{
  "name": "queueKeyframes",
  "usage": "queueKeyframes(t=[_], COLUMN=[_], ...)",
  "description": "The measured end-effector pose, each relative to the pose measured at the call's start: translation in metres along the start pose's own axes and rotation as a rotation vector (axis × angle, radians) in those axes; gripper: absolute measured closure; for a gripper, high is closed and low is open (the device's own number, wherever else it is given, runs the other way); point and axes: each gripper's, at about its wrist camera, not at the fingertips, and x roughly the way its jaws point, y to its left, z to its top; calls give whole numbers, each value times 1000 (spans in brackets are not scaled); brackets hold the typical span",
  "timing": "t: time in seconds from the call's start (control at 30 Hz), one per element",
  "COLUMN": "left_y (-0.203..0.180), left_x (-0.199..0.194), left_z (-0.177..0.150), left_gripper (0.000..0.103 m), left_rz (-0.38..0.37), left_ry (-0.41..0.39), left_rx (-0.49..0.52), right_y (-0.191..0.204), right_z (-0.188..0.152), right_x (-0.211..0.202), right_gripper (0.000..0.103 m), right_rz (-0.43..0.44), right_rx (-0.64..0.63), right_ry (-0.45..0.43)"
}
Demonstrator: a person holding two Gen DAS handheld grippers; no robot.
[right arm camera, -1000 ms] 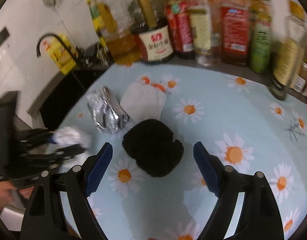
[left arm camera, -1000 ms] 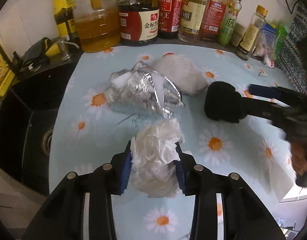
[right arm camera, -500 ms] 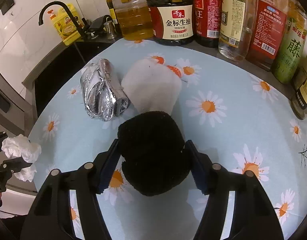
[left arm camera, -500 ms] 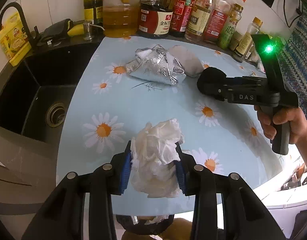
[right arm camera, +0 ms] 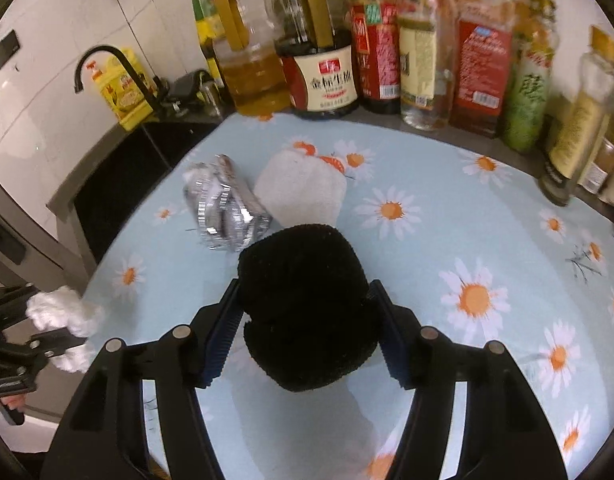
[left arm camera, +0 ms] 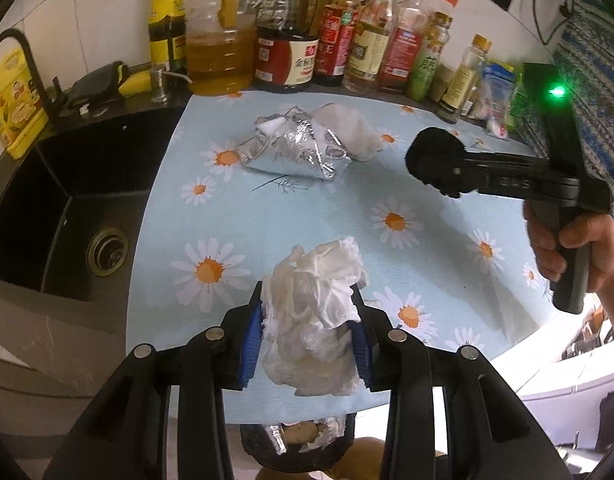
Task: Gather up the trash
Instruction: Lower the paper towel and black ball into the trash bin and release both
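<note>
The left tool point(left arm camera: 307, 344) is gripping a crumpled white tissue wad point(left arm camera: 313, 316) between its blue pads, holding it at the near edge of the bench point(left arm camera: 447, 184), which is covered in a pale blue daisy-print cloth. Directly below and slightly nearer than the wad, a dark trash bin point(left arm camera: 297, 444) is peeking out under the bench edge, already holding foil and paper scraps. That is the relation that matters: the bin is sitting almost straight beneath the left tool, so releasing there looks like the coming move.

The right tool point(right arm camera: 307, 320) is closing narrowly around a black fuzzy lump point(right arm camera: 305, 304), holding it above the middle of the bench, well apart from the bin and farther from it than the left tool. Two pieces of trash are lying on the cloth beyond it, touching each other: a crushed foil wrapper point(right arm camera: 225, 210) and a white paper pouch point(right arm camera: 301, 192). A row of sauce and oil bottles point(right arm camera: 323, 76) is standing along the back wall, and a black sink point(left arm camera: 67, 208) is lying to the left.
</note>
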Motion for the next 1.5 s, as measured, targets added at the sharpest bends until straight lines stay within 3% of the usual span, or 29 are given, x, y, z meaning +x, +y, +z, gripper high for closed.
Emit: queueKeyframes(t=[0.33, 0.63, 1.03, 1.2, 1.5], left_y=[4, 11, 21, 21, 33], left_x=[-23, -42, -53, -39, 48], left_z=[-21, -65, -101, -132, -203], left_gripper=[67, 67, 67, 66, 66], left_rz=[-93, -186, -232, -238, -172], left_ry=[-8, 52, 124, 207, 435], left_rx=[110, 152, 161, 178, 171], right_y=[47, 101, 129, 135, 124], right_z=[-65, -133, -171, -196, -266], right_x=[-66, -83, -83, -65, 27], right_gripper=[40, 40, 40, 40, 40], right_rz=[44, 85, 88, 115, 109], right_rx=[128, 233, 294, 325, 423], right_ry=[-65, -38, 11, 83, 319])
